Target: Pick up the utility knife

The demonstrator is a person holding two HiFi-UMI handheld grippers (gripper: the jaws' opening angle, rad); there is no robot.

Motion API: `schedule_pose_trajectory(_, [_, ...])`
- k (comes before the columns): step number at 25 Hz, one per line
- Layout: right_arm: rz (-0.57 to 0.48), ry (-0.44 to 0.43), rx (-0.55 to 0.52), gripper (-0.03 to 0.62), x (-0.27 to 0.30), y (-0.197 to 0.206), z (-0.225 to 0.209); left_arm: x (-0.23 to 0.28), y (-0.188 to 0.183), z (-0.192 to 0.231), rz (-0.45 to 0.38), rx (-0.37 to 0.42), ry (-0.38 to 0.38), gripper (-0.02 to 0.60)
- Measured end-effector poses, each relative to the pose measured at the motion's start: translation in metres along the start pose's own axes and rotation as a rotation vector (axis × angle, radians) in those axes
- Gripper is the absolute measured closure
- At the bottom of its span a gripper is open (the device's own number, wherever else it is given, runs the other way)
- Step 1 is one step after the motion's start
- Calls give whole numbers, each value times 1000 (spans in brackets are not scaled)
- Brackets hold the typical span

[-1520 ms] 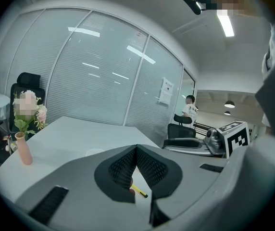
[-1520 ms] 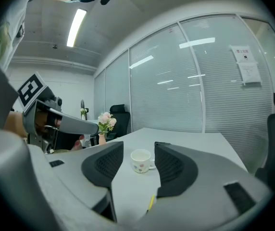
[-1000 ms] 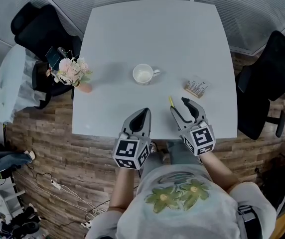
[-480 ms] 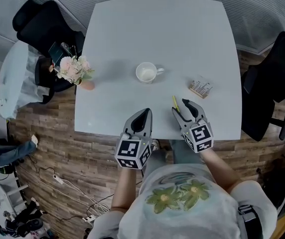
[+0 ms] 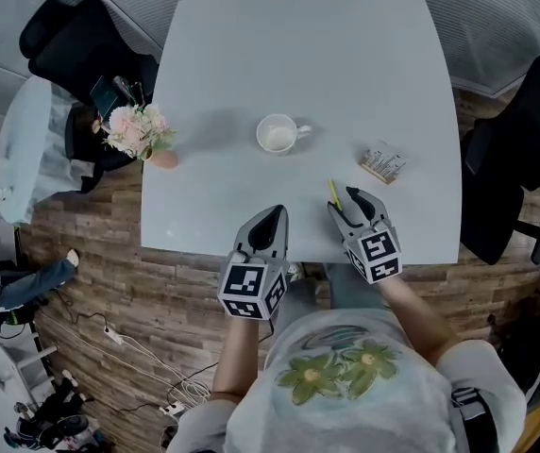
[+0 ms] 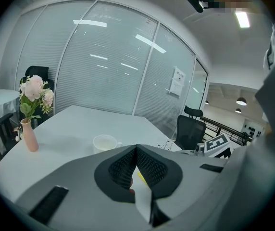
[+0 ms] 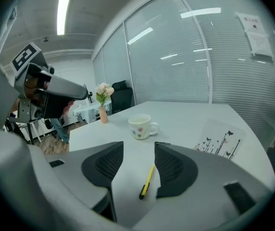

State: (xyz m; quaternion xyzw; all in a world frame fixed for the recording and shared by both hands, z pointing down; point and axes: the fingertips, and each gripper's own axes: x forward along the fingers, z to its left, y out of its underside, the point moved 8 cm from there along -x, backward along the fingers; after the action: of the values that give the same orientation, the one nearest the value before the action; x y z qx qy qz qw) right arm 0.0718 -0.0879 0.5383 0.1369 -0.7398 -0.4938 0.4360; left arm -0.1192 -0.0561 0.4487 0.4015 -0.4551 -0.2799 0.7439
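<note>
Head view: the white table (image 5: 298, 45) carries a mug (image 5: 279, 136) near its middle, a vase (image 5: 161, 159) of pink flowers at its left edge, and a small printed card (image 5: 383, 165) toward the right. The knife (image 5: 333, 193), a slim yellow one with a dark end, lies flat on the table near the front edge, between the mug and the card and closer to the person.

The right gripper (image 5: 345, 206) is over the table right at the knife. In the right gripper view its fingers (image 7: 176, 167) are spread wide, and the knife lies on the table in the gap between them, nearer the right finger, touching neither as far as can be seen. Its dark end points back toward the gripper. The mug stands beyond it and the card is off to the right.

The left gripper (image 5: 272, 215) is at the front edge of the table, well left of the knife. In the left gripper view its fingers (image 6: 152, 165) are pressed together with nothing pinched between them.

A black chair (image 5: 506, 159) stands at the right of the table.
</note>
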Motion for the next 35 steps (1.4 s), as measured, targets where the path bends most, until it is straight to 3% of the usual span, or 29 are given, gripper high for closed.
schedule_pose_trajectory(17, [113, 1, 64, 391, 24, 42, -8, 9, 7, 1, 31, -2, 10, 578])
schedule_pose_trajectory(35, [223, -2, 62, 401, 39, 76, -14, 11, 11, -4, 50, -8, 5, 578])
